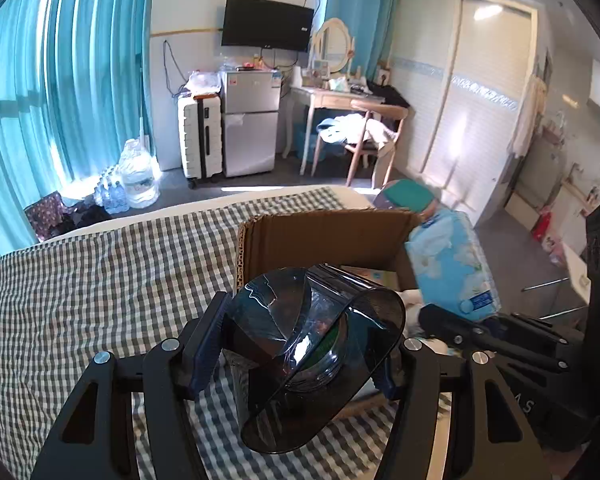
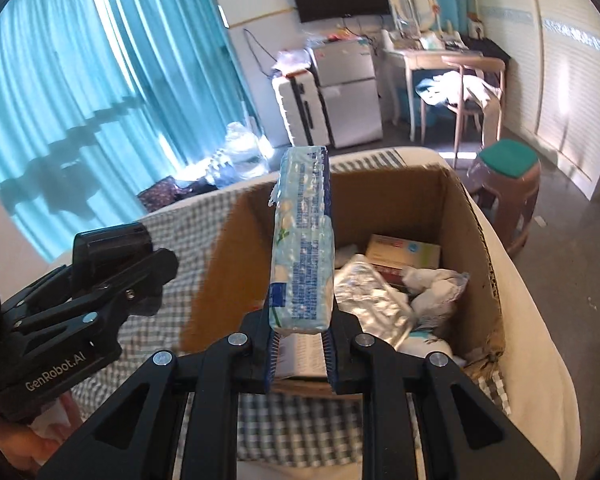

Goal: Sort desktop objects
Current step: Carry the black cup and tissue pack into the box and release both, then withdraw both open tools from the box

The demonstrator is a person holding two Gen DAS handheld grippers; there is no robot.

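At the bottom of the left wrist view, the left gripper angles downward with its blue-padded fingers clamped on either side of a dark translucent plastic container, whose flipped lid fills the lower centre of the frame above the checked bedspread.

In the right wrist view, the right gripper likewise tilts down, jaws drawn narrow and pinching the lower end of a blue-and-white tissue pack, which stands upright through the middle of the frame, over the near edge of the cardboard box; its printed text is too small to read. The other gripper enters at lower left, its black body lettered "GenRobot.AI".

Inside the box, at centre right, lie a silver foil packet, a crumpled white cloth and an orange-and-blue carton, label illegible.

Beyond the bed, a green-topped stool stands at right. Farther back, upper centre, a white suitcase stands beside a small fridge under a wall-mounted television, with teal curtains at left.
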